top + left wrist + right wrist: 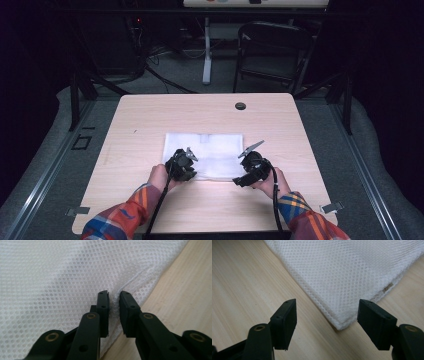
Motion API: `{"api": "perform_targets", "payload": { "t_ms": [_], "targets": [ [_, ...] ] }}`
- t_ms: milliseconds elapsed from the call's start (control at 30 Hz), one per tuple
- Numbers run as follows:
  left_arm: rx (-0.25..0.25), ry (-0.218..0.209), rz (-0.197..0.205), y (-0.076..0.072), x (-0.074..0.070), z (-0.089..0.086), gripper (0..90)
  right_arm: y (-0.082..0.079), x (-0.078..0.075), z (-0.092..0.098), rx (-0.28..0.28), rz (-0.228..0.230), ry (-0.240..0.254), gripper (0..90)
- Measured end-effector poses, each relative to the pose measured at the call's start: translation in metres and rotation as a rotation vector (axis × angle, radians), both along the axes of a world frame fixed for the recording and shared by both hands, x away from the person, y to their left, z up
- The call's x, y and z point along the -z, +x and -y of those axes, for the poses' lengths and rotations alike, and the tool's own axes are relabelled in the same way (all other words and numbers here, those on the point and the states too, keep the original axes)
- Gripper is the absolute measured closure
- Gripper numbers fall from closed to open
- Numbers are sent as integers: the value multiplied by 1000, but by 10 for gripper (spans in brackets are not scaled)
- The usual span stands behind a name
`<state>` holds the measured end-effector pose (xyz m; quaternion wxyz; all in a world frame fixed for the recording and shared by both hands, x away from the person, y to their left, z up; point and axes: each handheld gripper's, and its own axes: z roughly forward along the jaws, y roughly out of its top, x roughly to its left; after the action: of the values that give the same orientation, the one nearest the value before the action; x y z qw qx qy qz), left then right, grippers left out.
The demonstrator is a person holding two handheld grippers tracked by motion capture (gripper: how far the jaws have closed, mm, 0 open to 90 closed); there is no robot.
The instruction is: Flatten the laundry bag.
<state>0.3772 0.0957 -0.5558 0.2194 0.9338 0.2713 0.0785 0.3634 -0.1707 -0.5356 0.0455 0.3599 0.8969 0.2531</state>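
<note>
A white mesh cloth (205, 152) lies flat on the light wooden table (200, 112), near its front half. My left gripper (185, 167) is at the cloth's front left edge. In the left gripper view my left gripper (114, 302) is shut on a pinched fold of the mesh cloth (62, 285) at its hem. My right gripper (247, 172) is at the cloth's front right corner. In the right gripper view my right gripper (327, 315) stands open, and the corner of the cloth (352, 270) lies between the jaws without touching either pad.
A small metal tag (387, 287) sits on the cloth's hem. A black round grommet (240, 106) is set in the table near its far edge. Beyond the table stand a dark folding chair (272, 50) and a white post (206, 50).
</note>
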Motion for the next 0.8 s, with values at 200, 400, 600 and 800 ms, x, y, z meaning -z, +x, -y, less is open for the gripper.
{"api": "perform_targets", "payload": {
  "t_ms": [200,400,600,800],
  "targets": [
    [30,1,18,-6,-2,5,871,-5,-2,1,-8,-5,-1,390],
    [28,-20,57,-8,-11,3,883,-9,-3,-1,-34,10,11,557],
    [19,-46,99,-11,-19,1,883,-16,1,-13,-81,30,13,770],
    [7,-67,125,-12,-24,0,882,-18,12,-35,-114,86,-23,887]
  ]
}}
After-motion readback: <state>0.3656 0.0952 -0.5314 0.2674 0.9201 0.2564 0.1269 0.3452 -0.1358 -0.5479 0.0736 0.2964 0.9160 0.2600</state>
